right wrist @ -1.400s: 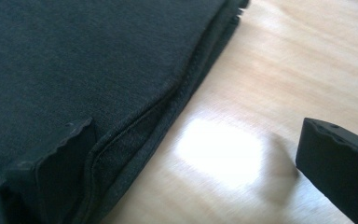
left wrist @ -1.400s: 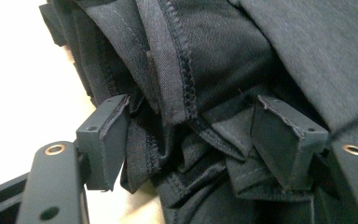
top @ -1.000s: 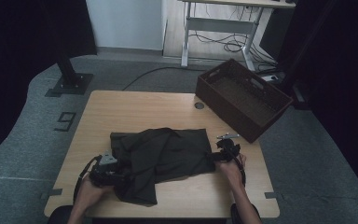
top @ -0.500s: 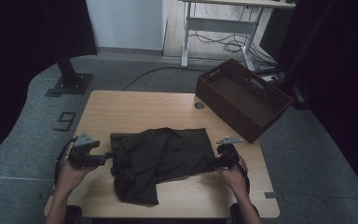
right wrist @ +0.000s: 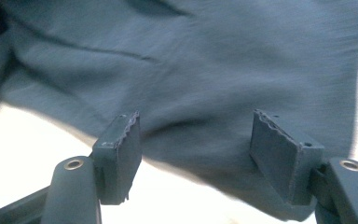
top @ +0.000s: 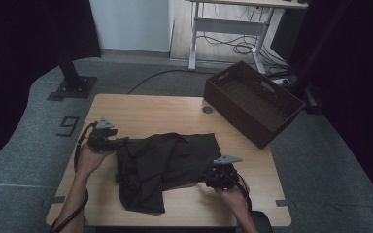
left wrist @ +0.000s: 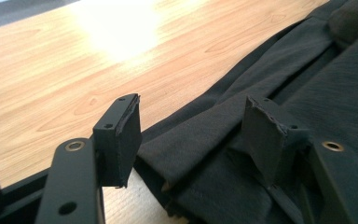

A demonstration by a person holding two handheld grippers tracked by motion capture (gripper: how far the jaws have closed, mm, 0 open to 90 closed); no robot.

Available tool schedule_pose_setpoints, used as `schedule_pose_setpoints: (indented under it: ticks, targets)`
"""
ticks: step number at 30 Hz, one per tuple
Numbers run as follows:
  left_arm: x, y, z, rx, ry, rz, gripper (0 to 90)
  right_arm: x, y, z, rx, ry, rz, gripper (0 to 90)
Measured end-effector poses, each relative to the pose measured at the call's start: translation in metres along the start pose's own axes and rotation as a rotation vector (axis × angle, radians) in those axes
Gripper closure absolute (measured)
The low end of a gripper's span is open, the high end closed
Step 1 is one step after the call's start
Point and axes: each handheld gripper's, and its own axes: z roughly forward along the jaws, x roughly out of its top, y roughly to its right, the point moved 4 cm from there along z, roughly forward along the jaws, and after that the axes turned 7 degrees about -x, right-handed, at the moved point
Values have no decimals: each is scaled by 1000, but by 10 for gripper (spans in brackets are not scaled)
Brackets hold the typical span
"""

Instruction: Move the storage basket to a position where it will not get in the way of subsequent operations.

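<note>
Here I am at the tabletop [top: 141, 109] with a dark garment [top: 167, 165] lying crumpled across its middle, spread from my left side toward my right, with one lobe hanging down toward the near edge. My left tongs [top: 121, 141] sit at the garment's left edge, level with the tabletop and pointing in at the cloth. From the left gripper view, the left tongs [left wrist: 193, 140] have a thick folded hem of the garment [left wrist: 270, 84] lying between the pads, but there is clear daylight on either side of that fold; the jaws have just been closing in, and they are not yet pressing on the cloth, so this one is released. Over on the other side, my right tongs [top: 209, 177] are at the garment's lower right corner, hand low near the front of the tabletop. In the right gripper view, the right tongs [right wrist: 196, 144] frame the edge of the garment [right wrist: 191, 60], cloth between the two pads and bright wood below it; these jaws have just been narrowing too, and the pads stand apart from the fabric, so nothing is grasped here either. Off at the far right corner of the tabletop rests a dark brown slatted crate [top: 252, 102], well apart from the garment.
</note>
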Motion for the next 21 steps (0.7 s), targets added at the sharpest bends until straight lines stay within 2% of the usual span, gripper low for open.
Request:
schedule_pose_setpoints:
  ticks: [5,8,14,17,21]
  targets:
    - [-9,2,18,-4,-50,7,382,-7,-15,10,42,-24,-28,409]
    - [-15,3,23,-19,-58,-1,396,-8,-17,17,42,-37,-42,422]
    - [-22,10,24,-34,-78,1,413,-4,-9,27,24,-49,-50,426]
    - [-26,15,22,-18,-81,12,415,0,-2,33,-1,-48,-72,395]
    - [-32,23,19,-14,-84,20,416,6,9,40,-28,-51,-74,369]
